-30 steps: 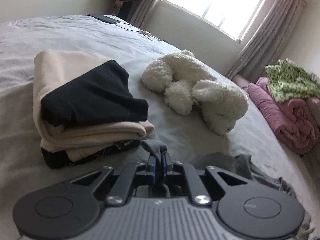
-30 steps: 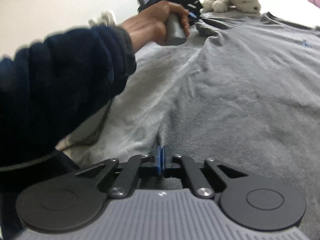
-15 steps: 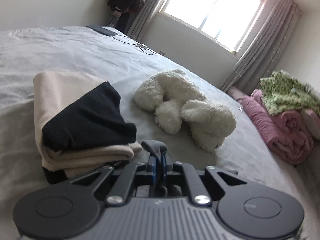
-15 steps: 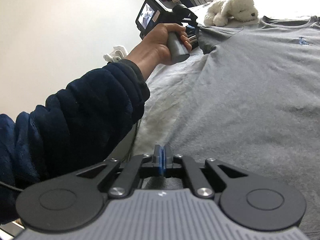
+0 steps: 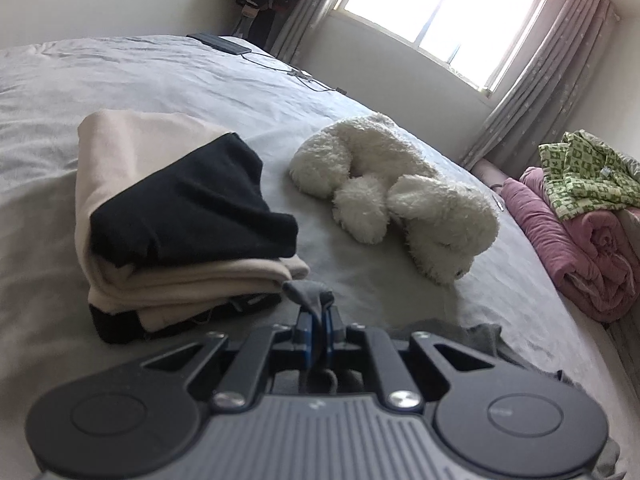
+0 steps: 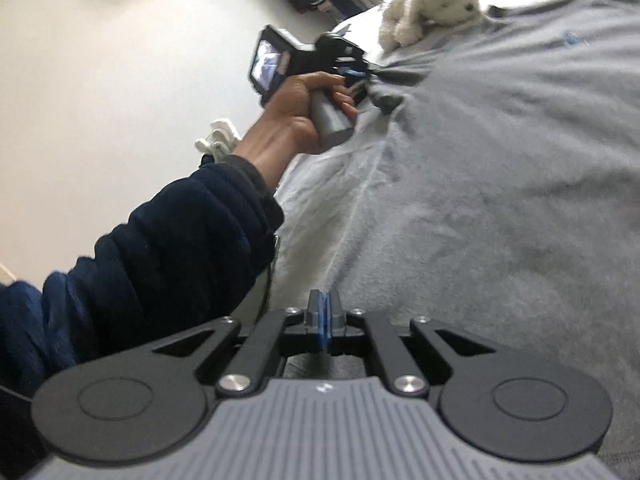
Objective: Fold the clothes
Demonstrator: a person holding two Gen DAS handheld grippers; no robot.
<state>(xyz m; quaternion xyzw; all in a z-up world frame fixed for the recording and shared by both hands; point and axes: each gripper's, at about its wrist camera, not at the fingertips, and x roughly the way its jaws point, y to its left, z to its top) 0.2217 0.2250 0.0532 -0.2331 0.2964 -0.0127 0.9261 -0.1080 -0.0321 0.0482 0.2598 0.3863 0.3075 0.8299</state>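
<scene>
Beside left gripper (image 5: 316, 318) only: folded stack (image 5: 176, 216).

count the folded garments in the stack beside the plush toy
3 visible: a black one on top, a beige one beneath it, a dark one at the bottom. More may be hidden between.

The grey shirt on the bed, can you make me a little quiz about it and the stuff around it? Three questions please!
1. True or false: the left gripper is pinching a bit of the grey shirt.
2. What lies on top of the folded pile: A a black garment, B a green cloth, C a pink blanket?
3. Fill in: the fluffy white toy lies on the ____.

Key: 1 true. 2 A. 3 bed.
</scene>
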